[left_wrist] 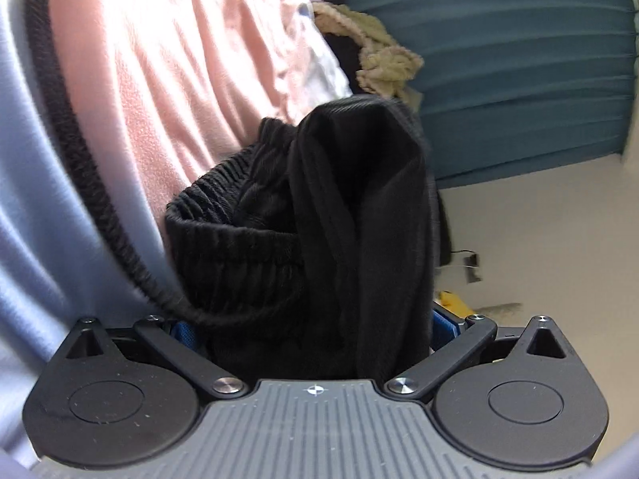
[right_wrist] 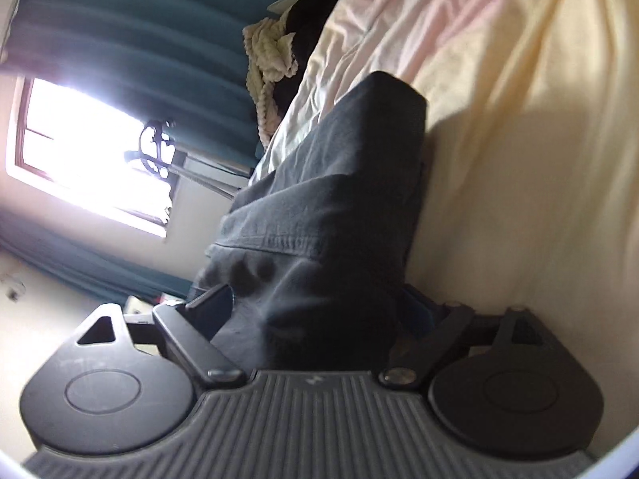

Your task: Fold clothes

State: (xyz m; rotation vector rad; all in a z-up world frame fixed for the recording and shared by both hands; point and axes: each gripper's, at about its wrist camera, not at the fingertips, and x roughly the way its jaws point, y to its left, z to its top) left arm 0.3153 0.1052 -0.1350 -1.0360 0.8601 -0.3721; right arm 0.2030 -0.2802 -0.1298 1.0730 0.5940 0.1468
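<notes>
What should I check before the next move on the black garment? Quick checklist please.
1. Left gripper jaws spread wide: ok. Black garment bunched between them, pads hidden, so grip or release: cannot tell.
2. Right gripper jaws apart, same garment filling the gap; pads pressing on it: cannot tell.
3. Garment lying flat and squared: not ok, it stands crumpled, elastic waistband puckered.
4. Pink sheet beside the garment free to lay it on: ok.
5. Other clothes pile apart from the garment: ok.
6. Fingertips visible in either wrist view: not ok, cloth covers them.
</notes>
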